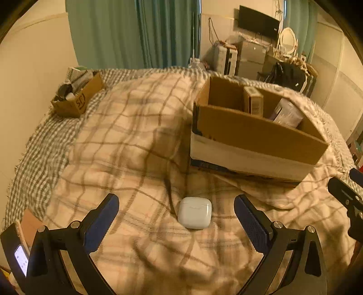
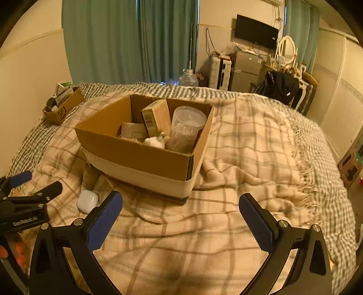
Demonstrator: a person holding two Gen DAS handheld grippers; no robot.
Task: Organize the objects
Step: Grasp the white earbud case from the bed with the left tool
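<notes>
A white earbud case [image 1: 194, 212] lies on the plaid blanket, between the open fingers of my left gripper [image 1: 175, 212] and a little ahead of them. It also shows in the right wrist view [image 2: 87, 200], left of my right gripper [image 2: 180, 210], which is open and empty over bare blanket. A large cardboard box [image 1: 256, 138] stands behind the case. In the right wrist view the large box [image 2: 136, 152] holds a small carton [image 2: 156, 118], a clear plastic jar [image 2: 186, 129] and several smaller items.
A small cardboard box [image 1: 77, 99] with several items sits at the bed's far left by the wall. Teal curtains [image 1: 136, 34], a TV [image 1: 258, 21], a vanity mirror and luggage stand beyond the bed. The bed's right edge [image 2: 335, 181] drops to the floor.
</notes>
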